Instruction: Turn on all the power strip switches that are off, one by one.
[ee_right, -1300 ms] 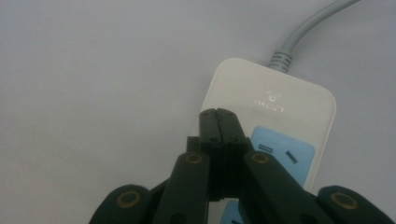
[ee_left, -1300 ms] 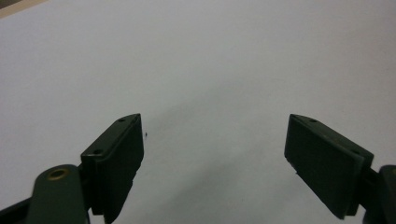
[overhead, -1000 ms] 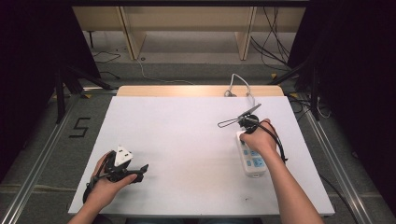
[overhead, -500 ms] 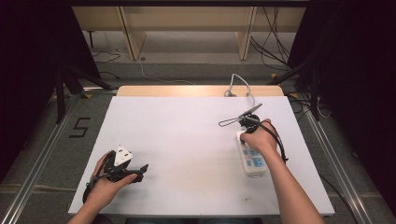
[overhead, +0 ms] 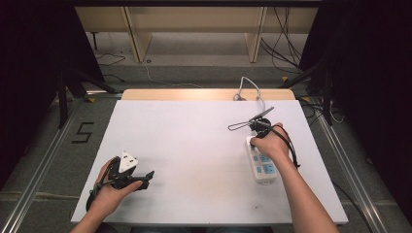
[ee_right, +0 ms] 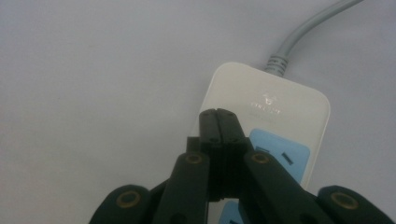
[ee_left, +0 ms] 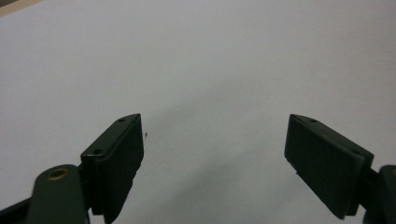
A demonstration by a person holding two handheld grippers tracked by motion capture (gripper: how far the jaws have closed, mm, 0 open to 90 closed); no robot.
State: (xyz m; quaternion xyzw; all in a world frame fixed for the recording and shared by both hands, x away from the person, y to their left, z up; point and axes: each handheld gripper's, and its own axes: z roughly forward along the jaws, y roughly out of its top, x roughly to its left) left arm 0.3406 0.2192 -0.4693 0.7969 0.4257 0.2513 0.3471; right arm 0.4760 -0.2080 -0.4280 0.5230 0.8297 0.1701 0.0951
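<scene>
Two hand-held grippers at a white counter (overhead: 194, 145); power strip under the right one.

Right hand-held gripper (ee_right: 218, 122): jaws pressed together, nothing between them, tips over the cable end of the white power strip (overhead: 261, 165), beside a blue socket (ee_right: 279, 154). Strip lies flat near the counter's right side, its grey cable (ee_right: 303, 32) running off toward the far edge. Left hand-held gripper (ee_left: 215, 154): jaws wide apart over bare counter, at the near-left corner, well apart from the strip. A white plug (overhead: 128, 161) sits at the left hand (overhead: 114, 187), on the gripper's top side.
</scene>
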